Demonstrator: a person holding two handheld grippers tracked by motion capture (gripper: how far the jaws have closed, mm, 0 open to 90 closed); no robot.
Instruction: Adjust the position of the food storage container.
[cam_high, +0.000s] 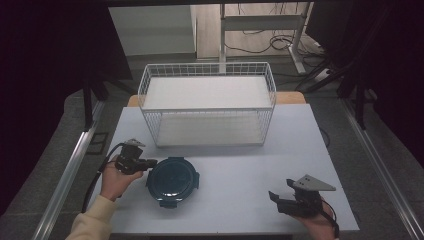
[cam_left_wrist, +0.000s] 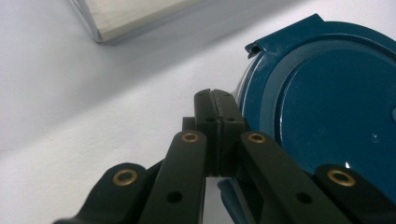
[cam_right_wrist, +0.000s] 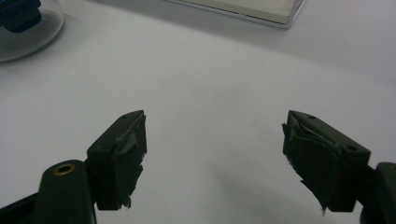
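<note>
A round box with a dark blue lid (cam_high: 172, 181) sits flat on the white table (cam_high: 240, 170), near the front and toward the left side. The lid faces up. Because it is round, it has no long side and points no special way. Little blue clips stick out from its edge. In the left gripper view the lid (cam_left_wrist: 327, 102) looks smooth and shiny, with a raised ring around a flat middle, and one clip shows at its top edge. The bottom part under the lid looks clear. The lid hides what is inside the box.

The left gripper (cam_high: 150, 162) sits just beside the left edge of the box. Its jaws are pressed tight together with nothing between them. They seem to touch the rim of the lid, but that is hard to tell.

The right gripper (cam_high: 276, 197) is well apart from the box, near the front right of the table. Its jaws are spread wide over bare table and hold nothing.

A white wire basket (cam_high: 207, 102) stands at the back of the table. It has two flat white shelves.
</note>
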